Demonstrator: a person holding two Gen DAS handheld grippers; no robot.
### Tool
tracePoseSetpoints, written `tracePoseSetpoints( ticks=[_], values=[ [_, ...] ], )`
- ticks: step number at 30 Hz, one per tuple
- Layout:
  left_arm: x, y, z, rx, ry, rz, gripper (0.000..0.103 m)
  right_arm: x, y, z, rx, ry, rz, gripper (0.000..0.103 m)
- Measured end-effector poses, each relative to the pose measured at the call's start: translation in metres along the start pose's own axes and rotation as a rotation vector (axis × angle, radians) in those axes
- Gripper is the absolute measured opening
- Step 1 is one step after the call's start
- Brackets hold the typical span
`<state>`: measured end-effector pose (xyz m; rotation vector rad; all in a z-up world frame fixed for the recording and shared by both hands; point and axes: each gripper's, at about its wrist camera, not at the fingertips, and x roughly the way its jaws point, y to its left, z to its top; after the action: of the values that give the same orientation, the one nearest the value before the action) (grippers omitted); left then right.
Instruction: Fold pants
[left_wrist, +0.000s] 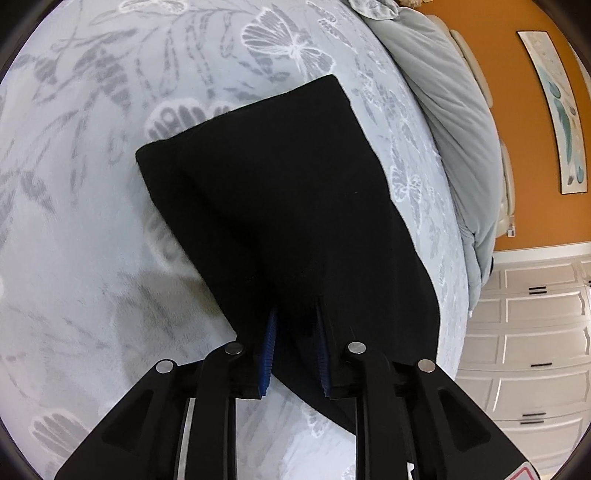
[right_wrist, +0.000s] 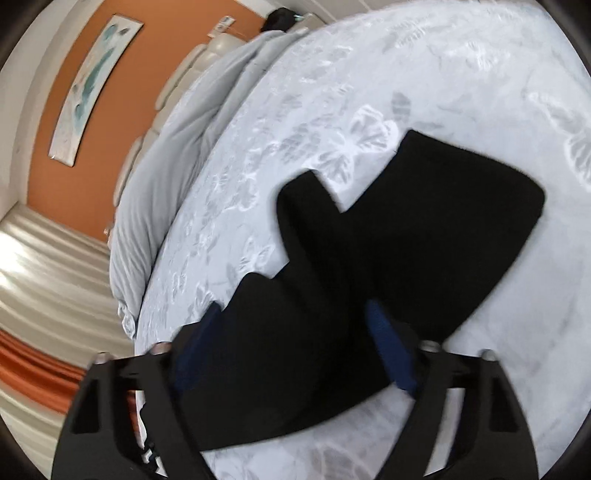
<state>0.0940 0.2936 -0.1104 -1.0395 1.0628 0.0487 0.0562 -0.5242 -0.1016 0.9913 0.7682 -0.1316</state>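
Black pants (left_wrist: 280, 192) lie partly folded on the pale floral bedspread (left_wrist: 92, 221). In the left wrist view my left gripper (left_wrist: 295, 332) has its blue-padded fingers (left_wrist: 267, 350) narrowly apart with black cloth drawn up between them, so it holds the pants' near edge. In the right wrist view the pants (right_wrist: 443, 221) spread up and right. My right gripper (right_wrist: 295, 332) has its blue pads (right_wrist: 391, 354) set wide apart, with a fold of the black cloth lying between them. The view is blurred.
A rumpled grey duvet (left_wrist: 454, 122) lies along the bed's far side by a padded headboard. An orange wall with a long picture (left_wrist: 557, 110) and white drawers (left_wrist: 532, 343) stand beyond the bed. Curtains (right_wrist: 44, 280) show at the left in the right wrist view.
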Motion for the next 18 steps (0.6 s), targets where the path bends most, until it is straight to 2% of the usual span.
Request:
tracePoseSetpoints(
  ticks=[1, 3, 4, 5, 7, 9, 10, 13, 15, 16, 17, 18],
  values=[
    [0.001, -0.003, -0.001, 0.002, -0.002, 0.005, 0.018, 0.009, -0.001, 0.002, -0.021, 0.007, -0.038, 0.019],
    [0.001, -0.007, -0.001, 0.022, -0.01, 0.024, 0.018, 0.011, 0.009, 0.006, -0.065, -0.01, -0.07, 0.013],
    [0.001, -0.008, -0.002, 0.03, -0.014, 0.029, 0.018, -0.005, 0.023, 0.009, -0.09, -0.072, -0.036, 0.007],
    [0.001, -0.01, -0.002, 0.041, -0.017, 0.039, 0.018, -0.026, 0.04, 0.012, -0.13, -0.137, 0.039, 0.004],
    [0.001, -0.013, -0.002, 0.057, -0.016, 0.052, 0.018, -0.067, 0.064, 0.013, -0.222, -0.268, 0.095, 0.004],
    [0.003, -0.015, -0.001, 0.07, -0.013, 0.065, 0.018, -0.08, 0.048, 0.015, -0.215, -0.328, 0.015, 0.004],
    [0.004, -0.014, -0.001, 0.073, -0.01, 0.068, 0.018, -0.07, 0.02, 0.018, -0.139, -0.287, -0.054, 0.005],
    [0.006, -0.014, 0.001, 0.078, -0.004, 0.074, 0.018, -0.026, -0.064, 0.018, 0.09, -0.067, -0.222, 0.005],
    [0.005, -0.013, 0.001, 0.067, -0.006, 0.071, 0.019, -0.031, -0.073, 0.019, 0.139, -0.074, -0.148, 0.009],
    [0.005, -0.014, 0.002, 0.064, -0.009, 0.072, 0.019, -0.039, -0.063, 0.023, 0.109, -0.101, -0.157, 0.015],
    [0.005, -0.015, 0.001, 0.064, -0.012, 0.073, 0.02, -0.044, -0.052, 0.024, 0.059, -0.136, -0.155, 0.032],
    [0.005, -0.015, 0.0, 0.065, -0.015, 0.071, 0.022, -0.045, -0.045, 0.023, 0.027, -0.152, -0.155, 0.044]
  ],
)
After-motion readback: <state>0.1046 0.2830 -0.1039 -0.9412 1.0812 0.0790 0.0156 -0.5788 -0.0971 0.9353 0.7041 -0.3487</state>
